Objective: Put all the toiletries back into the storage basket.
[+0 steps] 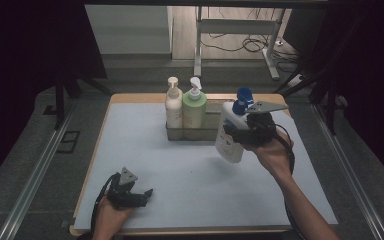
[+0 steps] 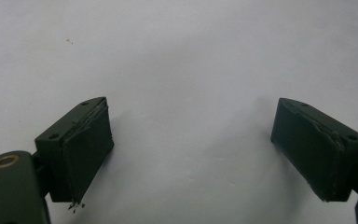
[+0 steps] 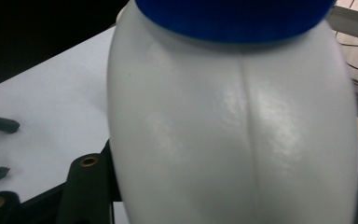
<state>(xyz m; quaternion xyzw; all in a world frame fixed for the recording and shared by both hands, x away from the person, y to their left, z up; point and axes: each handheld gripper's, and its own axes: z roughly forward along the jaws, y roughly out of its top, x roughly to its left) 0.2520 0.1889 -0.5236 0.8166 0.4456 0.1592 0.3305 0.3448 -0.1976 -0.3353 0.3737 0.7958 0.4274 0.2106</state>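
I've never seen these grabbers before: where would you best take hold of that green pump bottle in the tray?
Probably the green pump bottle's upper body, from the front: the tray hides its base, and a cream bottle crowds its left side.

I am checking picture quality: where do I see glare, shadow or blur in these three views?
High view: dark surroundings, the table evenly lit, a faint shadow under the lifted white bottle. Left gripper view: sharp pads, soft shadows beneath. Right gripper view: the bottle close and soft, with pale sheen beside its seam.
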